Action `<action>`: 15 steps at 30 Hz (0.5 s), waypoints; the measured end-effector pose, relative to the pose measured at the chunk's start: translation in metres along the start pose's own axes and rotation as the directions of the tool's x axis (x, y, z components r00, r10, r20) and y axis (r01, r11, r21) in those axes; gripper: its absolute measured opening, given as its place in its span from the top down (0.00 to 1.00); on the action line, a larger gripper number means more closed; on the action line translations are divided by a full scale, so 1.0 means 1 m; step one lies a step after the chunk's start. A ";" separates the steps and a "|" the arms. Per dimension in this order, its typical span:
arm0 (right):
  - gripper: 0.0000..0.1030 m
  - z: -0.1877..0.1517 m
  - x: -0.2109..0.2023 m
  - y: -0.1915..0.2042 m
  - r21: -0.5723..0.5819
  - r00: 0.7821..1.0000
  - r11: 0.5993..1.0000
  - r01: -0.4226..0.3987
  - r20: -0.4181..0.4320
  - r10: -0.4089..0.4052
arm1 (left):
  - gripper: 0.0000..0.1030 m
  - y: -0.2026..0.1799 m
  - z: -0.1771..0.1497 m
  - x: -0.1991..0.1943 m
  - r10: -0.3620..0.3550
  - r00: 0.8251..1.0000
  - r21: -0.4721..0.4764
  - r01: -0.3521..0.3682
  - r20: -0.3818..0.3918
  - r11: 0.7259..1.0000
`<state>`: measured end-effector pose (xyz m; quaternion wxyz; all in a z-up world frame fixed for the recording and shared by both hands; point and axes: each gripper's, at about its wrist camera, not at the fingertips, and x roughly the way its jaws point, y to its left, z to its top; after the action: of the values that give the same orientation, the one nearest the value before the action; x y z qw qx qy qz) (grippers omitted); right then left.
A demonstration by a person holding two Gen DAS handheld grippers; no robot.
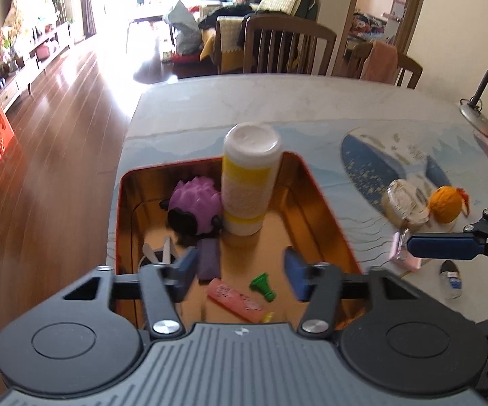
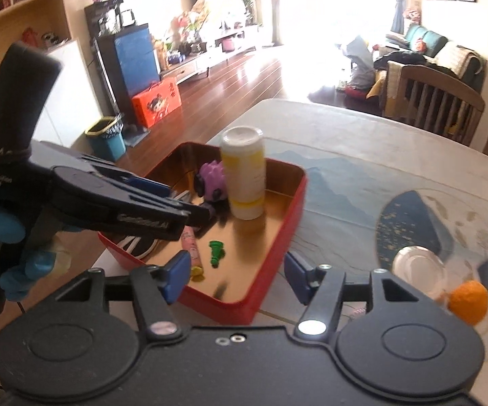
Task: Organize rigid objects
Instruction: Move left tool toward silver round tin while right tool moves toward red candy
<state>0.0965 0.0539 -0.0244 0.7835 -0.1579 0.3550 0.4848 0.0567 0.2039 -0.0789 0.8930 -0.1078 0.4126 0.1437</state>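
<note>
Bottle (image 1: 249, 182) beyond parted fingers (image 1: 294, 277)

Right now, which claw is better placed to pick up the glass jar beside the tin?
Probably the right claw: open and empty, with the glass jar and orange ball on its side. The left claw hangs over the red tin.

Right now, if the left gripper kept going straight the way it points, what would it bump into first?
Probably the white and yellow bottle standing in the red tin; it sits centred ahead of the open left gripper, though depth is unclear.
</note>
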 end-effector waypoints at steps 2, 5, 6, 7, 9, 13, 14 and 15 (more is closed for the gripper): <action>0.35 -0.003 -0.009 -0.005 0.006 1.000 1.000 0.006 0.017 -0.006 | 0.44 -0.007 0.000 -0.006 0.015 1.000 0.000 -0.015 0.012 1.000; 0.27 -0.009 -0.023 -0.015 0.011 0.999 1.000 0.014 0.045 -0.014 | 0.41 -0.016 -0.001 -0.014 0.018 0.999 -0.012 -0.018 0.030 1.000; 0.25 -0.010 -0.027 -0.019 0.015 0.998 1.000 0.014 0.054 -0.015 | 0.36 -0.019 -0.001 -0.016 0.024 0.999 -0.013 -0.024 0.038 1.000; 0.22 -0.012 -0.031 -0.022 0.018 0.998 1.000 0.016 0.063 -0.018 | 0.33 -0.023 -0.001 -0.019 0.034 0.998 -0.012 -0.033 0.048 0.999; 0.19 -0.016 -0.040 -0.030 0.029 0.997 0.999 0.026 0.077 -0.028 | 0.24 -0.032 -0.002 -0.025 0.048 0.996 -0.011 -0.048 0.072 0.999; 0.12 -0.023 -0.055 -0.048 0.045 0.994 0.998 0.041 0.098 -0.045 | 0.23 -0.050 -0.001 -0.032 0.046 0.994 -0.014 -0.045 0.095 0.999; 0.09 -0.025 -0.058 -0.054 0.049 0.994 0.998 0.043 0.102 -0.048 | 0.23 -0.055 -0.001 -0.033 0.045 0.994 -0.014 -0.044 0.100 0.999; 0.08 -0.027 -0.060 -0.058 0.053 0.993 0.997 0.047 0.105 -0.052 | 0.23 -0.061 -0.001 -0.034 0.045 0.993 -0.016 -0.044 0.106 0.999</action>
<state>0.1199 -0.0292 -0.0060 0.8169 -0.1206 0.3208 0.4638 0.0565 0.1412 -0.0488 0.9096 -0.0966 0.3656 0.1719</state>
